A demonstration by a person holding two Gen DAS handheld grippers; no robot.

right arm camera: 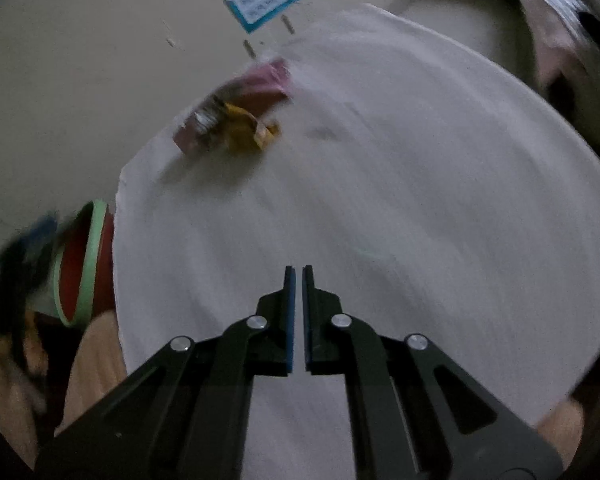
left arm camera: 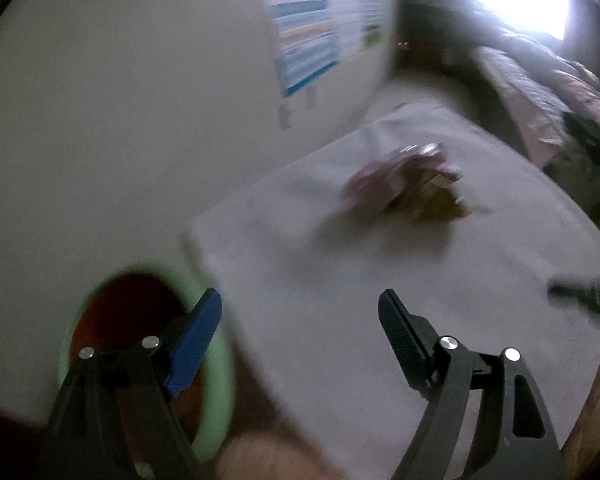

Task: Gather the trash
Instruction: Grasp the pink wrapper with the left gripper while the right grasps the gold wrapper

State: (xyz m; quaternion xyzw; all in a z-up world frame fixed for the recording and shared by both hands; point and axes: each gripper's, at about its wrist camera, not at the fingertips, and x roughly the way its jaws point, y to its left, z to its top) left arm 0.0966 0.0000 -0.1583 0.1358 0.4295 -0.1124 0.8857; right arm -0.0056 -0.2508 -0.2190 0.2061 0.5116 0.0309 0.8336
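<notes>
My right hand-held gripper (right arm camera: 299,276) is pressed together, empty; left hand-held gripper (left arm camera: 300,312) spread, empty. Crumpled wrappers (right arm camera: 236,114) sit near the tabletop's (right arm camera: 420,200) far-left edge; bin (right arm camera: 82,268) off its left edge. Risk: closed jaws shove wrappers off that edge.

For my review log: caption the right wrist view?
Shut right tool over white table; wrappers ahead.
</notes>
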